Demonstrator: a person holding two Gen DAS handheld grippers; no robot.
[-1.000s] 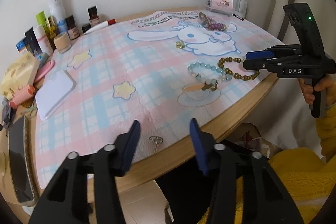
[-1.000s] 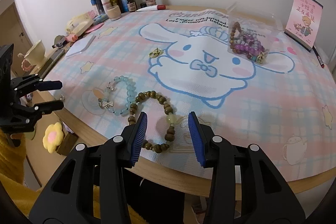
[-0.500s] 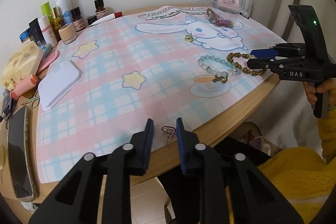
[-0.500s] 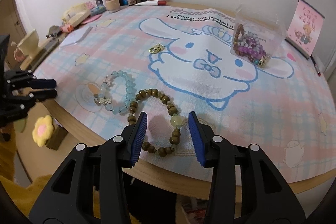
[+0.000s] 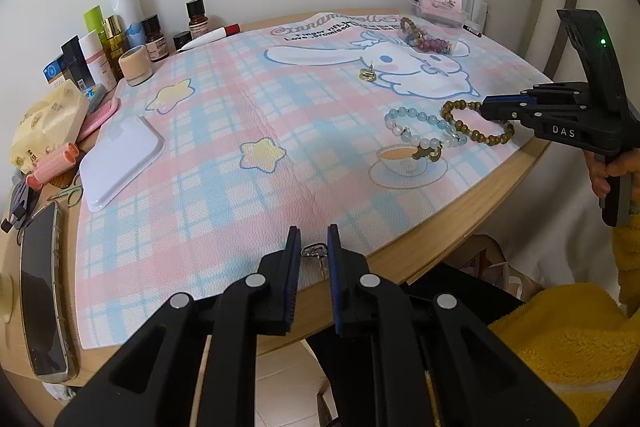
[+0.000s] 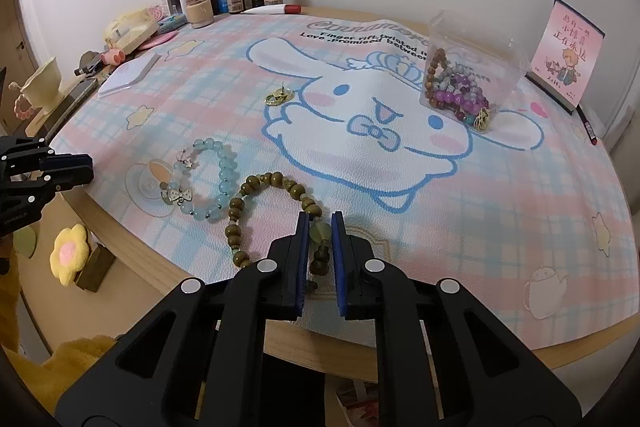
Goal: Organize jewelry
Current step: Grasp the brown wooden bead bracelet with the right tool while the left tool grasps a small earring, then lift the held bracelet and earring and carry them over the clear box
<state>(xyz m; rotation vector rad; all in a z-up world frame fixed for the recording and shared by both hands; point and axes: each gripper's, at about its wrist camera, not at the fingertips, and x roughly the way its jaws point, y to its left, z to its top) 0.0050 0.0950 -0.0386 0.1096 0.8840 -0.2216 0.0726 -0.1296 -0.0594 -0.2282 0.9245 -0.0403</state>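
Two tools angled down at the surface [image 5: 436, 227], both closing, left tool [image 5: 313, 241] around a small earring [image 5: 314, 250], right tool [image 6: 321, 227] on the brown bracelet [image 6: 240, 199], one blue bracelet [image 6: 218, 183] beside.

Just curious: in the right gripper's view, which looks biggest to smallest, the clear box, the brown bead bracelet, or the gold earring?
1. brown bead bracelet, though nearness to the camera enlarges it
2. clear box
3. gold earring
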